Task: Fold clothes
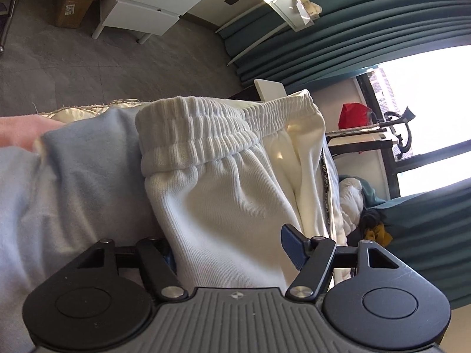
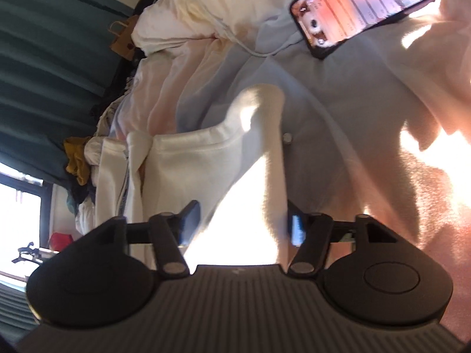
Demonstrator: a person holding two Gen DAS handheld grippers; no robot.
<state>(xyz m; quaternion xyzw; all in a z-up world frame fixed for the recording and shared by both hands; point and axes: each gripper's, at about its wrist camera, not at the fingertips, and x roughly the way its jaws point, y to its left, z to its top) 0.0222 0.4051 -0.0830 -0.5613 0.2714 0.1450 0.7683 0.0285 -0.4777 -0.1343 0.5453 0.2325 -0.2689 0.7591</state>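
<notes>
Fingers of both grippers (image 1: 232,250) (image 2: 243,226) clamped on white sweatpants (image 1: 223,188) — waistband (image 1: 212,126) far end, lengthwise.

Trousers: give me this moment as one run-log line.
left tongs: around white trousers below waistband | right tongs: around trousers' other end | phone on sheet, apart

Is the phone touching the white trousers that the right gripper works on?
Apart. In the right wrist view the phone lies on the blue-grey sheet, and a wide strip of bare sheet separates it from the white trousers.
</notes>
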